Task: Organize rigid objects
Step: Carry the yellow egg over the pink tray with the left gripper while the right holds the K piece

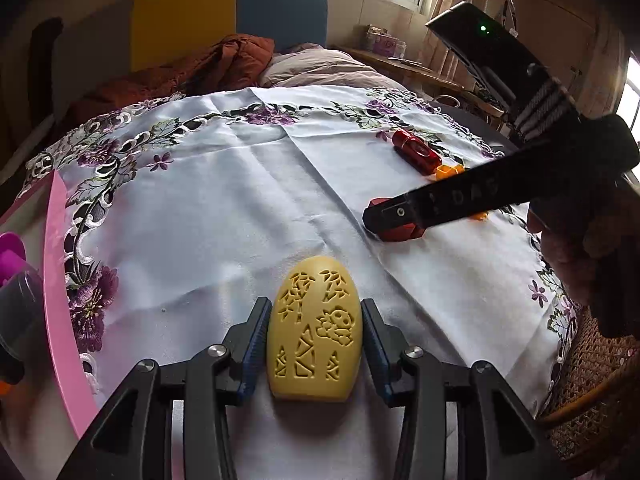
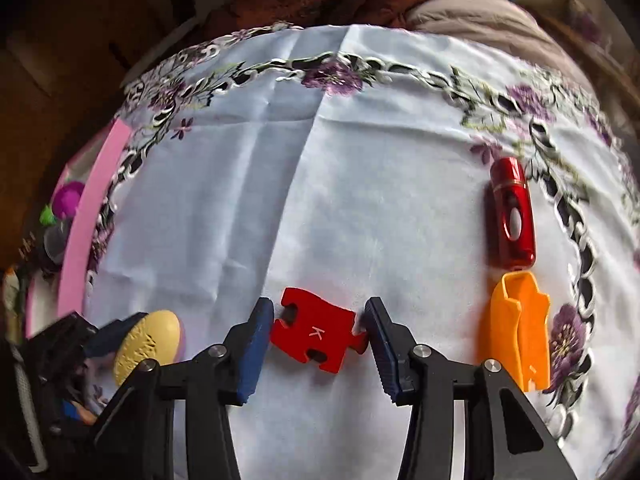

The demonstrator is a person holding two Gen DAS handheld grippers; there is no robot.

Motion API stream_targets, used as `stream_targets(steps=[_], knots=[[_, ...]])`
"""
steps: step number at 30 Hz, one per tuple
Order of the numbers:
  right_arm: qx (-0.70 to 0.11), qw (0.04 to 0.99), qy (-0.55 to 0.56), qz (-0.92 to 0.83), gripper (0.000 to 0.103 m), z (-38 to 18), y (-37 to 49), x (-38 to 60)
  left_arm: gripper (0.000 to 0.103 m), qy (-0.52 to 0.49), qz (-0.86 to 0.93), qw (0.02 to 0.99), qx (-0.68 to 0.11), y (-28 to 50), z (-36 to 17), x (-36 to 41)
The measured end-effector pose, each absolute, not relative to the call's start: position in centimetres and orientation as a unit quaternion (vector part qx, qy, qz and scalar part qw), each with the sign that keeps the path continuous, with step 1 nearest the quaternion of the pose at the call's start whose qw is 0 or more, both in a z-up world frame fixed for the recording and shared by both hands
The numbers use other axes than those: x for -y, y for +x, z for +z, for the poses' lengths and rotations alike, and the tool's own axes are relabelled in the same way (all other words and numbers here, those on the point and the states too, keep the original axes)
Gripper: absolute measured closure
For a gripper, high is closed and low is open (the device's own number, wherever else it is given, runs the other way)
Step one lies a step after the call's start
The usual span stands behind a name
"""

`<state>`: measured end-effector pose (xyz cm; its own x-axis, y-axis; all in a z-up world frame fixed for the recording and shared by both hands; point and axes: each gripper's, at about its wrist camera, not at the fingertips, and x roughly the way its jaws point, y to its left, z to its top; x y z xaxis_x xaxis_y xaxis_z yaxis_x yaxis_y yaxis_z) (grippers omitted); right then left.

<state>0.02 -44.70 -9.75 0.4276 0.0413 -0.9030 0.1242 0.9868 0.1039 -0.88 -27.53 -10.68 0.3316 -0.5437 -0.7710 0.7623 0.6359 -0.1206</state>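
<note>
A yellow carved egg-shaped piece [image 1: 316,330] lies on the flowered cloth between the fingers of my left gripper [image 1: 318,320], whose pads touch its sides. It also shows in the right wrist view [image 2: 146,346]. My right gripper [image 2: 320,320] straddles a red puzzle piece marked K [image 2: 316,334]; its jaws touch the piece's edges. In the left wrist view the right gripper [image 1: 400,216] sits over the red piece [image 1: 400,234]. A red capsule-shaped case [image 2: 514,212] and an orange plastic piece [image 2: 516,332] lie to the right.
A pink-rimmed tray [image 1: 60,280] holding purple and grey items [image 1: 16,276] stands at the cloth's left edge. A bed with brown and grey bedding [image 1: 224,64] lies behind. A wicker chair [image 1: 592,380] stands at the right.
</note>
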Motion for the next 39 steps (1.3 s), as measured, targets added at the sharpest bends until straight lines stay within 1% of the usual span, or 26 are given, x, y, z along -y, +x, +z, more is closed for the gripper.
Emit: stream_targets(steps=[2,5,9,13,19,28,39], knots=[[-0.537,0.841,0.068,-0.02,0.055,-10.0,0.1,44.5,0.058,0.134,-0.404,0.806,-0.411,-0.9,-10.7,27.6],[-0.536,0.84,0.081,-0.015,0.054,-10.2,0.0,45.0,0.059,0.13,-0.403,0.806,-0.413,-0.8,-10.6,27.5],[-0.531,0.845,0.05,-0.015,0.053,-10.5,0.1,44.0,0.059,0.137,-0.395,0.807,-0.416,-1.0,-10.2,27.4],[-0.526,0.849,0.056,-0.011,0.052,-10.6,0.0,44.2,0.059,0.134,-0.386,0.812,-0.416,-1.1,-9.7,26.8],[-0.519,0.855,0.007,-0.015,0.054,-10.5,0.0,43.0,0.059,0.121,-0.375,0.83,-0.395,-1.6,-7.1,25.4],[-0.516,0.856,0.013,-0.013,0.054,-10.5,0.0,43.1,0.059,0.085,-0.352,0.853,-0.376,-1.4,-3.6,22.2],[-0.509,0.861,-0.006,-0.012,0.054,-10.4,-0.1,42.9,0.059,0.057,-0.304,0.876,-0.37,0.0,-1.8,17.7]])
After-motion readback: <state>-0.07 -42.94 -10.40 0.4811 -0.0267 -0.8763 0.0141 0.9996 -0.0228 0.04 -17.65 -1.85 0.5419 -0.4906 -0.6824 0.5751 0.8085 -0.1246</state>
